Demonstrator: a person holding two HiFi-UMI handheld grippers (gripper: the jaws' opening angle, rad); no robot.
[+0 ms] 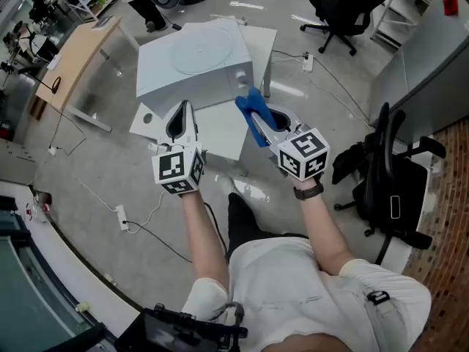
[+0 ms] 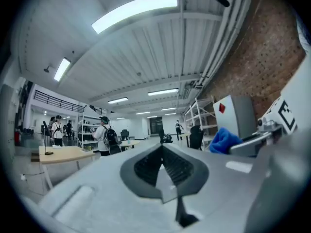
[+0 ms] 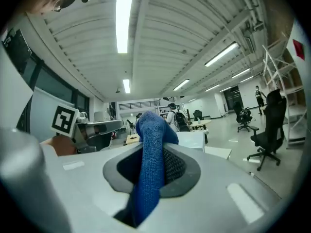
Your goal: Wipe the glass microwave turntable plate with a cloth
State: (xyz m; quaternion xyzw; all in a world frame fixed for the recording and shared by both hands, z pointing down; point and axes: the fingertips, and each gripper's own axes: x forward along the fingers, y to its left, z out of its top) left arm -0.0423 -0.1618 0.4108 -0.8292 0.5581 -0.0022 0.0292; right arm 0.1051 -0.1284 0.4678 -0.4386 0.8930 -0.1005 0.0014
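Note:
A round glass turntable plate (image 1: 199,50) lies flat on top of a white box-shaped microwave (image 1: 165,79) on the floor ahead. My right gripper (image 1: 248,105) is shut on a blue cloth (image 1: 253,116), held in the air short of the microwave's near right corner. In the right gripper view the blue cloth (image 3: 149,154) stands up between the pads and hides the jaw tips. My left gripper (image 1: 182,110) is shut with nothing in it, beside the right one and apart from the plate. Its pads (image 2: 148,166) meet in the left gripper view, where the blue cloth (image 2: 222,141) shows at the right.
A white table (image 1: 220,134) stands just below the grippers, by the microwave. A wooden desk (image 1: 77,61) is at the left, and black office chairs (image 1: 344,6) (image 1: 392,185) at the right. A power strip (image 1: 122,216) and cables lie on the floor. People stand far off (image 2: 104,135).

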